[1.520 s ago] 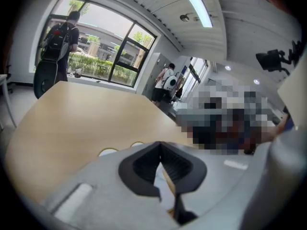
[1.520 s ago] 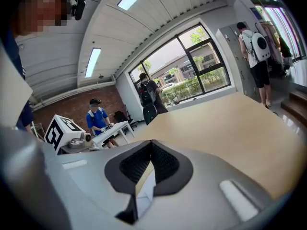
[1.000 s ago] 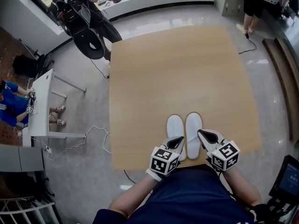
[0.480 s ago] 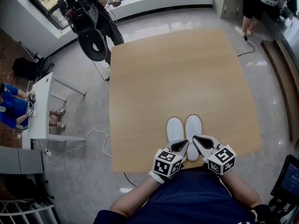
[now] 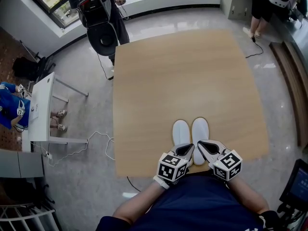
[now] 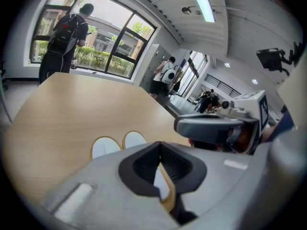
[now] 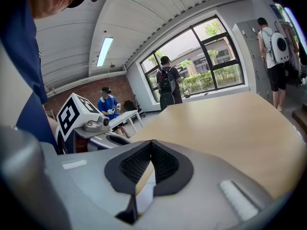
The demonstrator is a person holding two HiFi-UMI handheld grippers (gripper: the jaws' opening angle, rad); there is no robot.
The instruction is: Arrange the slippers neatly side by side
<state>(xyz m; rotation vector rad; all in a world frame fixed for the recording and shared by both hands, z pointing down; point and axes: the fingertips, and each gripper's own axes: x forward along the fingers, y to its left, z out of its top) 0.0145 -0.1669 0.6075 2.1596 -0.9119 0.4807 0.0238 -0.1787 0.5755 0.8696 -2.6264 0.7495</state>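
White with a thin tan edging on the left slipper [image 5: 181,131] and the right slipper [image 5: 200,129]. Pale tan wood with faint grain across the table [image 5: 183,71]. Grey on the shells of the left gripper [image 5: 190,147] and the right gripper [image 5: 199,144], black and ribbed on the pads [image 6: 145,165]. Black-and-white square patterns on the marker cubes [image 5: 170,166]. Glossy light grey on the floor [image 5: 86,100]. Navy blue on the person's shirt [image 5: 197,203]. White on the small side table [image 5: 41,105].

Left slipper [image 5: 181,131] is lying just beside right slipper [image 5: 200,130], lower centre, on table [image 5: 183,71]; left gripper [image 5: 186,149] and right gripper [image 5: 204,146] are sitting over their lower ends.
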